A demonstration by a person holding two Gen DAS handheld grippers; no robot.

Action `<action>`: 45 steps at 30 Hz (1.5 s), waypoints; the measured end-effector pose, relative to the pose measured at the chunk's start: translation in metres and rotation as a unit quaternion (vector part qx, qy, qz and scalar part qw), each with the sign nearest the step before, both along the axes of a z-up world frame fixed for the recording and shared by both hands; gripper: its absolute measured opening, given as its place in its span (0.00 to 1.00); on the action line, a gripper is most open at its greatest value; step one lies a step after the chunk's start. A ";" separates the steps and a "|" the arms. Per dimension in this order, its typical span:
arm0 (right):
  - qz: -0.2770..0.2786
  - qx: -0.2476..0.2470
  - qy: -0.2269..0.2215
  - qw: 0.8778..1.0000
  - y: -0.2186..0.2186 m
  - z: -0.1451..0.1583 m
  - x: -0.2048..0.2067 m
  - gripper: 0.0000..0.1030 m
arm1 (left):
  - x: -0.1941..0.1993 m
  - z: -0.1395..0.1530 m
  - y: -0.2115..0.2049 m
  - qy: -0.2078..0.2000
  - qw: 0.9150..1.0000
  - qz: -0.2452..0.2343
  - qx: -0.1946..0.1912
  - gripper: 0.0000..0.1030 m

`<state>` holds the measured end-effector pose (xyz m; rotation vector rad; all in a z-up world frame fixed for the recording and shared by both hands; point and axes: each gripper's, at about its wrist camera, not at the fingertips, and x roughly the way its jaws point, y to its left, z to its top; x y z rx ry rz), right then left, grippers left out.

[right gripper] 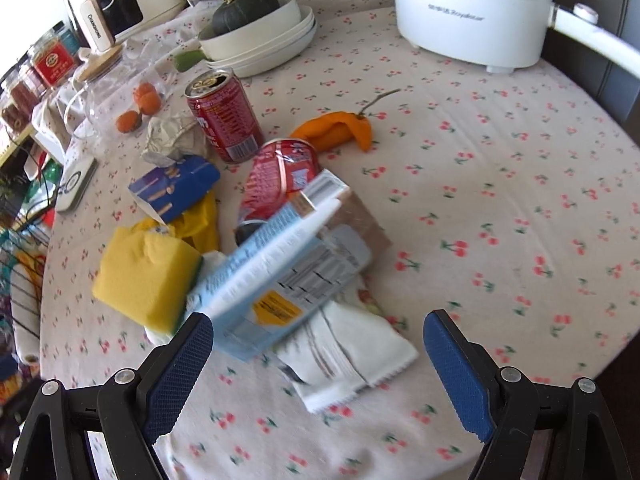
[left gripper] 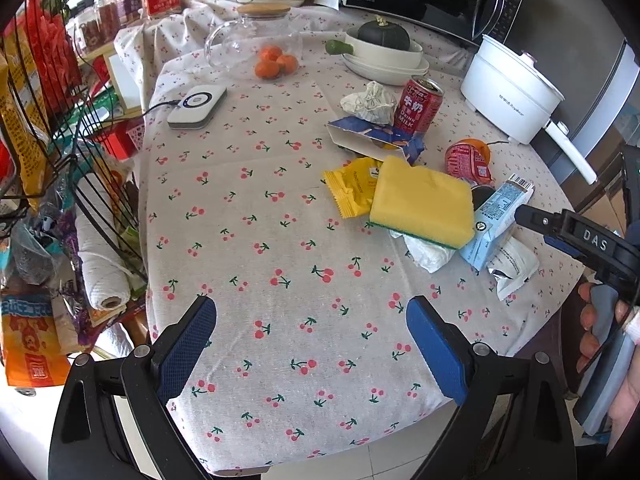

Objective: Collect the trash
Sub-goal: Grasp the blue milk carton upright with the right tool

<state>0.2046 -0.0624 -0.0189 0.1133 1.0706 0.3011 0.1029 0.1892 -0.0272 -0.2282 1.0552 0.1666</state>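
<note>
My left gripper [left gripper: 311, 348] has its jaws spread wide, nothing between them, only bare cherry-print tablecloth [left gripper: 260, 208] under and ahead. My right gripper [right gripper: 318, 364] is wide open too, nothing clamped; its left finger [right gripper: 180, 376] sits just beside the near corner of the pale blue printed carton [right gripper: 276, 276], contact unclear from blur.

Trash pile sits ahead-right of my left jaws, directly ahead and left of centre of my right jaws. The carton lies tilted on top of a white crinkled foil wrapper [right gripper: 352, 356], which reaches in between my right fingers. Left of the carton, touching it: yellow sponge with green scrub base [right gripper: 148, 272]. Beyond the sponge: yellow plastic snack wrapper [left gripper: 352, 192], then blue cardboard snack box [right gripper: 176, 188]. Further ahead: crushed red can lying on its side [right gripper: 280, 176], upright red milk can, top open [right gripper: 224, 120], crumpled white paper ball [right gripper: 172, 136] to its left.

Orange pepper [right gripper: 340, 128] lies beyond the crushed can. White electric pot [right gripper: 472, 12] far ahead-right.
</note>
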 end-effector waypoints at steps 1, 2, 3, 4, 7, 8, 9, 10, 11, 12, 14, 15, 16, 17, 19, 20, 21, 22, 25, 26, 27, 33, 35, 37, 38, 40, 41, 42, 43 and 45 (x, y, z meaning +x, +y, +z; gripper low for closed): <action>-0.006 0.005 0.001 1.000 0.001 -0.002 0.003 0.86 | 0.000 -0.001 0.001 0.001 1.000 0.001 0.000 0.95; -0.015 0.012 0.004 1.000 0.002 -0.006 0.008 0.86 | 0.000 -0.001 0.002 0.003 1.000 0.001 0.000 0.95; -0.022 0.018 0.007 1.000 0.002 -0.009 0.011 0.86 | 0.000 -0.002 0.002 0.003 1.000 0.001 0.001 0.95; -0.030 0.026 0.013 0.999 0.002 -0.014 0.015 0.86 | 0.001 -0.002 0.003 0.003 1.000 0.002 0.001 0.95; -0.047 0.043 0.027 0.998 0.000 -0.024 0.024 0.86 | 0.002 -0.002 0.003 0.004 1.000 0.000 0.001 0.95; -0.051 0.052 0.029 0.997 0.000 -0.027 0.026 0.86 | 0.003 -0.003 0.002 0.005 1.000 -0.001 0.002 0.95; -0.053 0.058 0.031 0.996 -0.001 -0.028 0.028 0.86 | 0.003 -0.003 0.001 0.006 1.000 -0.003 0.003 0.95; -0.053 0.062 0.030 0.996 0.000 -0.030 0.029 0.86 | 0.004 -0.003 0.000 0.006 1.000 -0.004 0.005 0.95; -0.052 0.065 0.029 0.996 0.000 -0.031 0.030 0.84 | 0.005 -0.004 -0.001 0.007 1.000 -0.005 0.007 0.95; -0.049 0.069 0.028 0.996 0.001 -0.031 0.032 0.82 | 0.005 -0.004 -0.002 0.008 1.000 -0.006 0.008 0.95; -0.041 0.080 0.030 0.995 0.003 -0.031 0.033 0.72 | 0.006 -0.004 -0.005 0.009 1.000 -0.007 0.009 0.95; -0.035 0.086 0.028 0.995 0.003 -0.029 0.032 0.66 | 0.007 -0.004 -0.006 0.009 1.000 -0.007 0.009 0.95; -0.025 0.091 0.023 0.995 0.005 -0.025 0.031 0.49 | 0.008 -0.004 -0.007 0.008 1.000 -0.008 0.009 0.95; -0.017 0.086 0.016 0.996 0.007 -0.020 0.029 0.38 | 0.009 -0.003 -0.009 0.008 1.000 -0.008 0.010 0.95; 0.004 0.074 -0.003 0.997 0.009 -0.007 0.023 0.14 | 0.010 -0.003 -0.012 0.007 1.000 -0.010 0.011 0.95; 0.013 0.072 -0.007 0.997 0.009 -0.003 0.022 0.09 | 0.011 -0.003 -0.015 0.007 1.000 -0.011 0.011 0.95; 0.020 0.066 -0.008 0.998 0.008 0.000 0.020 0.09 | 0.012 -0.003 -0.016 0.007 1.000 -0.012 0.010 0.95; 0.026 0.059 -0.009 0.998 0.007 0.002 0.017 0.09 | 0.012 -0.003 -0.018 0.007 1.000 -0.012 0.010 0.95; 0.024 0.013 -0.012 1.000 0.002 0.002 0.014 0.10 | 0.014 -0.005 -0.021 0.009 1.000 -0.012 0.008 0.95; 0.021 0.007 -0.011 1.000 -0.001 0.001 0.014 0.16 | 0.014 -0.004 -0.021 0.010 1.000 -0.012 0.007 0.95; 0.014 0.009 -0.006 1.000 -0.006 0.000 0.015 0.18 | 0.014 -0.004 -0.021 0.010 1.000 -0.011 0.006 0.95; 0.006 0.036 -0.006 0.999 -0.009 0.006 0.011 0.60 | 0.014 -0.004 -0.017 0.011 1.000 -0.004 0.002 0.95; 0.017 0.040 -0.005 0.999 0.003 0.005 0.010 0.63 | 0.013 -0.006 -0.016 0.013 1.000 -0.004 0.002 0.95; 0.025 0.035 0.002 0.999 0.015 -0.001 0.012 0.63 | 0.013 -0.007 -0.015 0.015 1.000 -0.005 0.002 0.95; 0.026 0.030 0.007 0.999 0.022 -0.007 0.013 0.63 | 0.013 -0.007 -0.014 0.016 1.000 -0.005 0.002 0.95; 0.028 0.021 0.015 0.999 0.031 -0.017 0.016 0.63 | 0.013 -0.007 -0.013 0.016 1.000 -0.005 0.000 0.95; 0.027 0.014 0.018 0.999 0.034 -0.022 0.018 0.63 | 0.013 -0.007 -0.012 0.016 1.000 -0.004 -0.001 0.95; 0.026 0.009 0.022 0.999 0.036 -0.027 0.019 0.63 | 0.013 -0.006 -0.012 0.016 1.000 -0.004 -0.002 0.95; 0.025 0.005 0.026 0.999 0.038 -0.032 0.021 0.63 | 0.013 -0.006 -0.011 0.015 1.000 -0.004 -0.002 0.95; 0.024 -0.001 0.029 0.999 0.039 -0.037 0.022 0.61 | 0.013 -0.005 -0.012 0.015 1.000 -0.004 -0.003 0.95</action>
